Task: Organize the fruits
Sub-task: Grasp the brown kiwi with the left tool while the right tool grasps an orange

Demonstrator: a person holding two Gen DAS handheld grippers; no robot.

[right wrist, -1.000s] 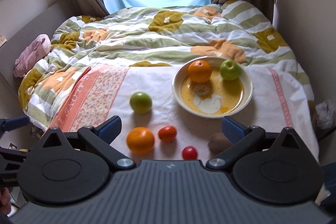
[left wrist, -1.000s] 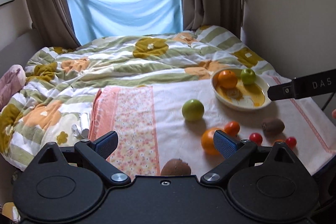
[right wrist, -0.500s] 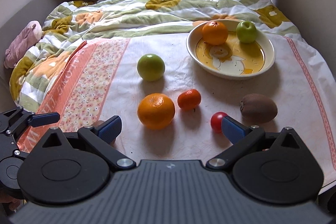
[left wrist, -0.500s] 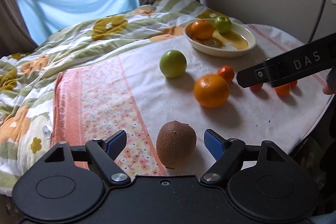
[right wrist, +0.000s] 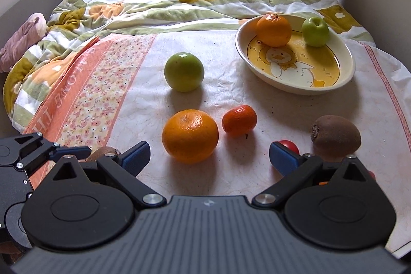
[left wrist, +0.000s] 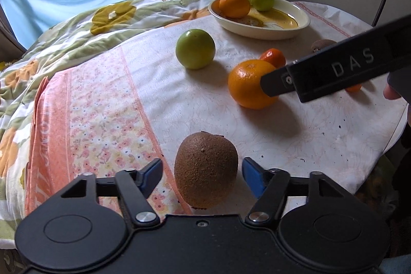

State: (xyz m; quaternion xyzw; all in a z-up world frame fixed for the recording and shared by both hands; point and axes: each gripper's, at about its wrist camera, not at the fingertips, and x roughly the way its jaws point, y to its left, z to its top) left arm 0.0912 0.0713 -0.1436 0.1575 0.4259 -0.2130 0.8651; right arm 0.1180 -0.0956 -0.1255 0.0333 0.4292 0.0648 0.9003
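Left tool closing around kiwi, pads not yet touching; right tool open, empty. Risk: off-centre squeeze rolls the kiwi off the worktop edge.

White capitals "DAS" stand on the black side of the right gripper in the left wrist view. On the tablecloth's orange border, upside-down letters can be partly read, seemingly "ONE TH".
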